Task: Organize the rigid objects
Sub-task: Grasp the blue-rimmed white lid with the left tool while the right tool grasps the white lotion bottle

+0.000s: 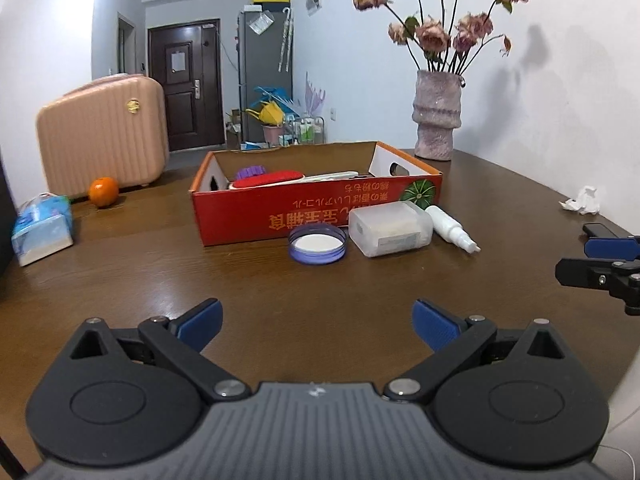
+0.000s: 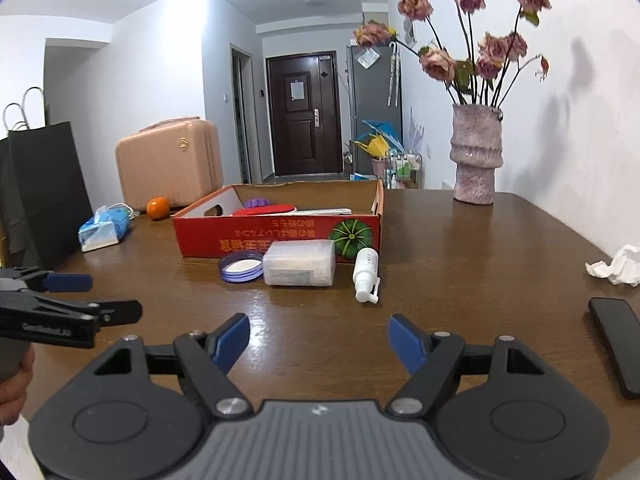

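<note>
A red cardboard box (image 1: 304, 216) (image 2: 256, 240) sits open on the brown table and holds a purple thing, a red thing and white things. In front of it lie a purple lid (image 1: 317, 244) (image 2: 241, 266), a translucent plastic case (image 1: 390, 229) (image 2: 299, 268) and a white spray bottle (image 1: 452, 229) (image 2: 366, 274). My left gripper (image 1: 318, 322) is open and empty, well short of the lid. My right gripper (image 2: 319, 340) is open and empty, short of the case and bottle. Each gripper shows at the other view's edge.
A pink vase of dried roses (image 1: 437, 120) (image 2: 476, 156) stands at the back right. A tissue pack (image 1: 42, 228) (image 2: 103, 230), an orange (image 1: 103, 192) (image 2: 157, 208) and a pink suitcase (image 1: 102, 132) are at left. A crumpled tissue (image 2: 618, 266) and black phone (image 2: 618, 350) lie right.
</note>
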A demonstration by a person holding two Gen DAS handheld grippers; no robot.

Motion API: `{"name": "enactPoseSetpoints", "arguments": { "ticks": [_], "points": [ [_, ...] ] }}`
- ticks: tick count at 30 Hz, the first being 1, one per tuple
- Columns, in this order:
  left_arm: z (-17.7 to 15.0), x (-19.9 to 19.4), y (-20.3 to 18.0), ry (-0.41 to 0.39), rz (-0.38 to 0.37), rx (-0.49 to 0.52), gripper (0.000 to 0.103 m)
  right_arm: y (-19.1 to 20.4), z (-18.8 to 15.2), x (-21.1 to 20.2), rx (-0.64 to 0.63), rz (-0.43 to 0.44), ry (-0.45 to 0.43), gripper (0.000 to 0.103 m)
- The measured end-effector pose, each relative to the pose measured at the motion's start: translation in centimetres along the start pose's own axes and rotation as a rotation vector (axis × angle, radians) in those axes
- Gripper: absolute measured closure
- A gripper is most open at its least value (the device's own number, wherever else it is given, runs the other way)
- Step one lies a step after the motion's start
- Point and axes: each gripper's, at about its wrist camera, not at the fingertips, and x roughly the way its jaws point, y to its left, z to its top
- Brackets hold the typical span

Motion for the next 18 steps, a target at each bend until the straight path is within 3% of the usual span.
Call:
{"name": "enactPoseSetpoints", "arguments": {
  "ticks": [2,7,11,18],
  "points": [
    [0.9,2.2,0.0,0.009,-0.01,0.012,0.002,-0.4,0.5,1.5,0.004,-0.006,0.013,0.029],
    [3.3,8.7,0.6,0.053,0.014,0.019,0.015,-1.7,1.8,6.3,0.03,0.007,0.06,0.044],
    [4.6,13.3,1.1,0.101,-0.021,0.014,0.018,-3.2,3.2,10.3,0.067,-0.006,0.085,0.05],
    [5.2,17.5,1.8,0.151,-0.052,-0.026,0.027,-5.2,5.0,16.5,0.096,-0.021,0.116,0.057]
  ]
}}
